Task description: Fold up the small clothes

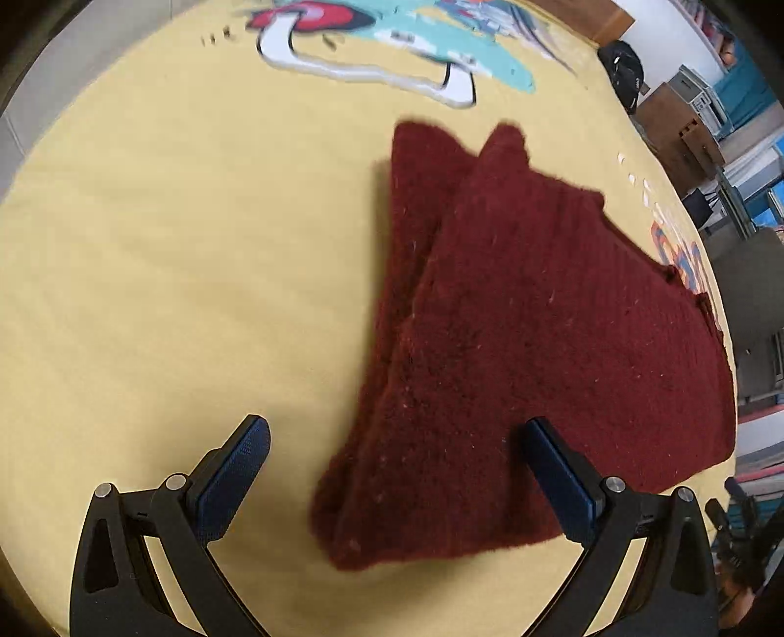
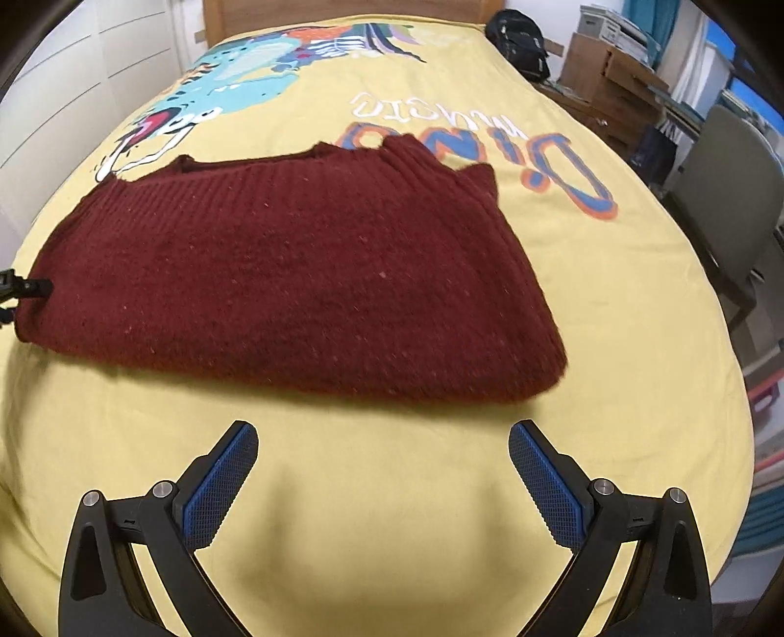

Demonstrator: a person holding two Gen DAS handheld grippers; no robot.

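Note:
A dark red knitted sweater [image 1: 529,338] lies folded on the yellow bedspread [image 1: 171,245], its sleeves laid over the body. My left gripper [image 1: 397,431] is open above the sweater's near corner, one blue pad [image 1: 235,470] over bare spread, the other over the knit, nothing pinched. In the right wrist view the same sweater [image 2: 294,284] lies flat across the bed. My right gripper [image 2: 382,436] hangs wide open over bare yellow spread [image 2: 382,514], just short of the sweater's near edge. A bit of the other gripper [image 2: 24,289] shows at the sweater's left end.
The bedspread carries a cartoon dinosaur print [image 2: 235,78] and lettering [image 2: 470,137]. A wooden headboard [image 2: 343,10] closes the far end. Right of the bed stand a black bag [image 2: 519,39], cardboard boxes [image 2: 612,68] and a grey chair [image 2: 730,196].

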